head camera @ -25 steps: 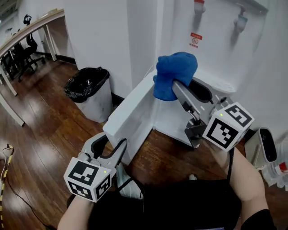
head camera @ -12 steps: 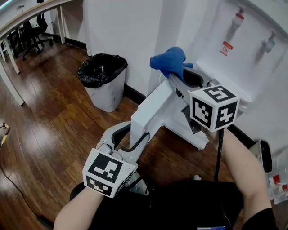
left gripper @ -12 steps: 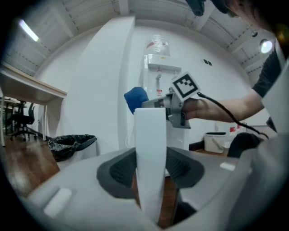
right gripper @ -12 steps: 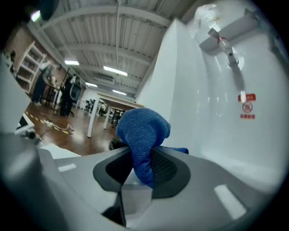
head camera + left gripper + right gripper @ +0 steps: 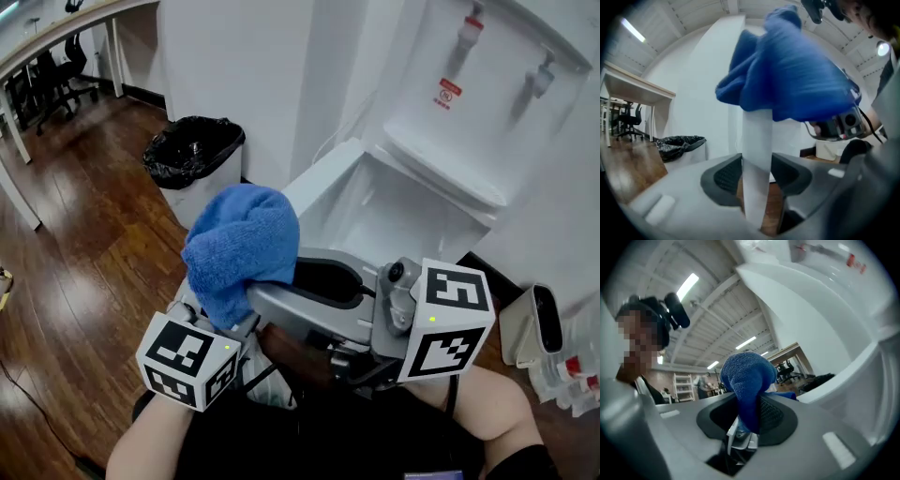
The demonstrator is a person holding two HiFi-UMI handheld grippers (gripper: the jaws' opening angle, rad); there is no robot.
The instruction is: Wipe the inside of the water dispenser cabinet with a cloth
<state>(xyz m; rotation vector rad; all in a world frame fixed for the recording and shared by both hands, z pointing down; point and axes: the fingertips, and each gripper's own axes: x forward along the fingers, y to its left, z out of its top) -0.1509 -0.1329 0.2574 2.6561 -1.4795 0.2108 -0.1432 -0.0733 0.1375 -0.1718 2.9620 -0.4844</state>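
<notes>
The right hand-held gripper (image 5: 267,286), pinching the cloth (image 5: 242,246), has swung away from the cabinet (image 5: 403,220) toward the person; the left hand-held gripper (image 5: 757,176) stays clamped on the door (image 5: 757,140); wiping looks paused or finished

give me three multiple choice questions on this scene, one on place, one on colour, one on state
1. In the head view, where is the bin? A left of the dispenser cabinet B inside it C on a desk
2. What colour is the cloth? A red B blue C white
3. The left gripper jaws clamp what? A nothing B the cloth C the cabinet door
A: it stands left of the open cabinet. B: blue in all views. C: the white door edge is pinched between them.
</notes>
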